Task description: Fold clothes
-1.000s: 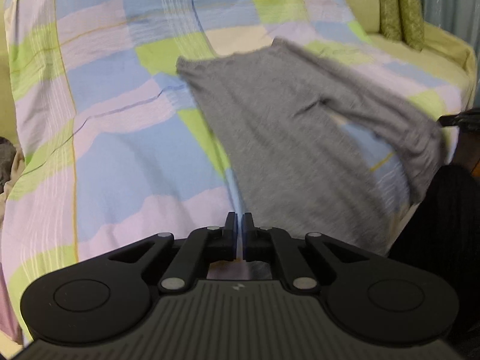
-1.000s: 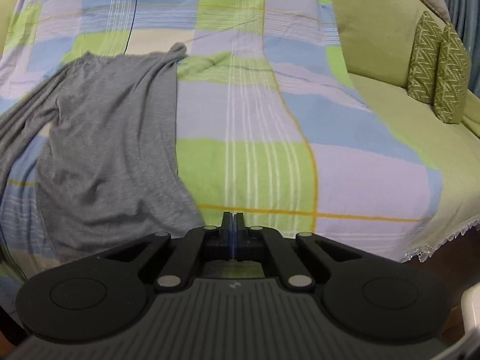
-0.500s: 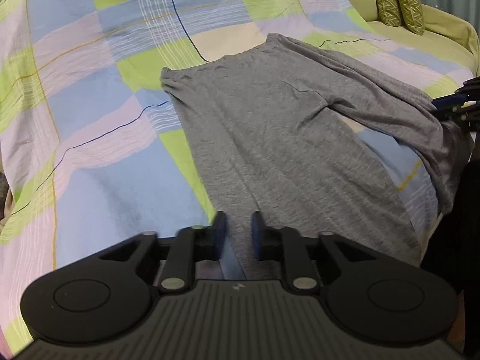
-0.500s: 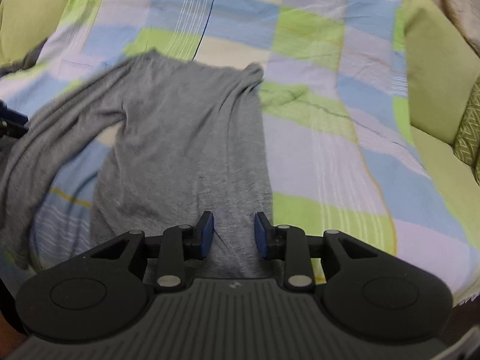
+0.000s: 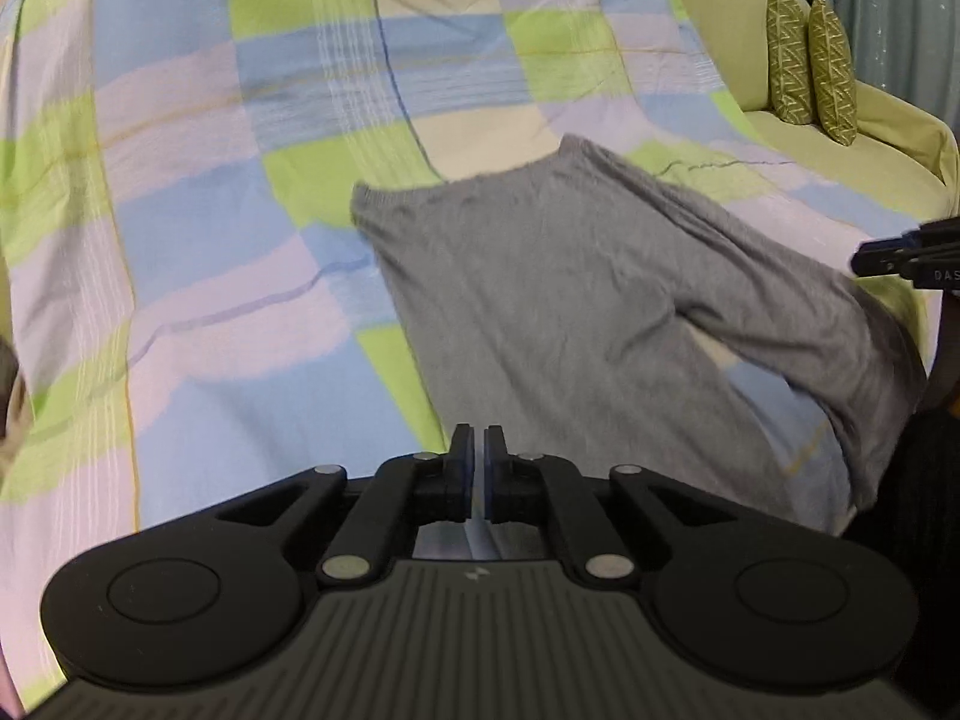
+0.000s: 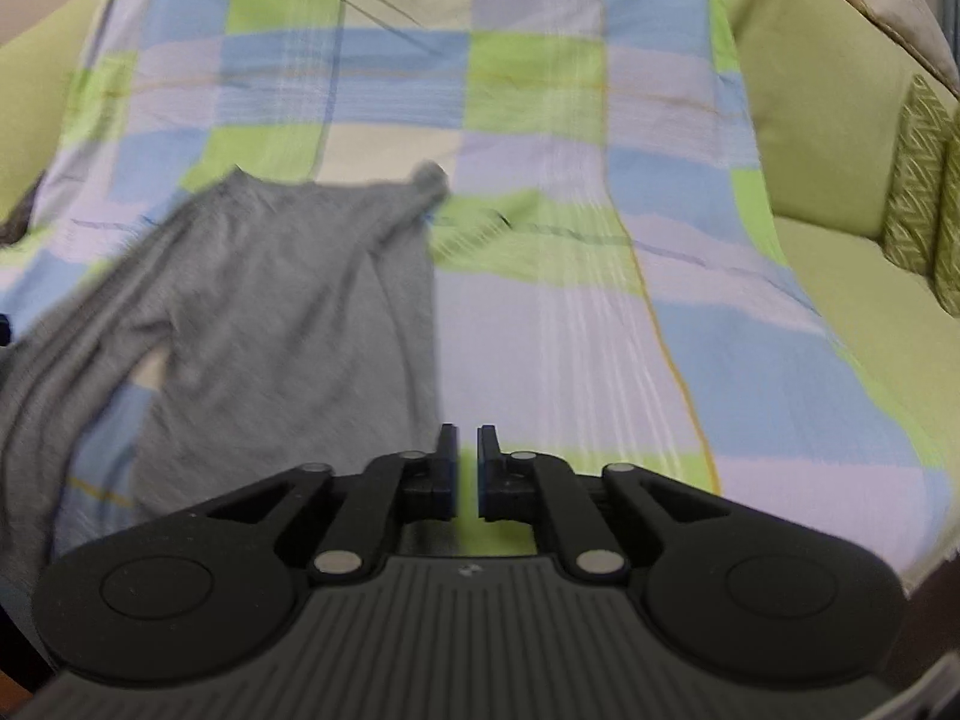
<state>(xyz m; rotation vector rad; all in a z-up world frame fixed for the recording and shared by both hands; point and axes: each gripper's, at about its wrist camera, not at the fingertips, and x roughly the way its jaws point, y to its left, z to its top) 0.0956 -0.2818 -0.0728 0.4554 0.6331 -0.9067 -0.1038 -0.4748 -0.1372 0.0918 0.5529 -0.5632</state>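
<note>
Grey long trousers (image 5: pixel 552 300) lie spread on a checked bedsheet (image 5: pixel 210 228), waistband at the far end, legs running toward me and over the near edge. My left gripper (image 5: pixel 478 444) is shut and empty, just above the near left leg's edge. In the right wrist view the trousers (image 6: pixel 282 312) lie left of centre. My right gripper (image 6: pixel 467 444) stands nearly shut with a narrow gap, empty, above the sheet (image 6: pixel 600 330) beside the right leg's edge. The right gripper's tip (image 5: pixel 900 258) shows at the left view's right edge.
The sheet covers a green sofa (image 6: pixel 840 276). Two patterned green cushions (image 5: pixel 810 66) stand at the far right. A dark shape (image 5: pixel 924 480) fills the lower right near the trouser cuffs. The sheet's fringed edge (image 6: pixel 936 546) hangs at the near right.
Both grippers were shut, opened half a second ago over the trouser legs, and have closed again without cloth. Both views have pulled back and tilted up.
</note>
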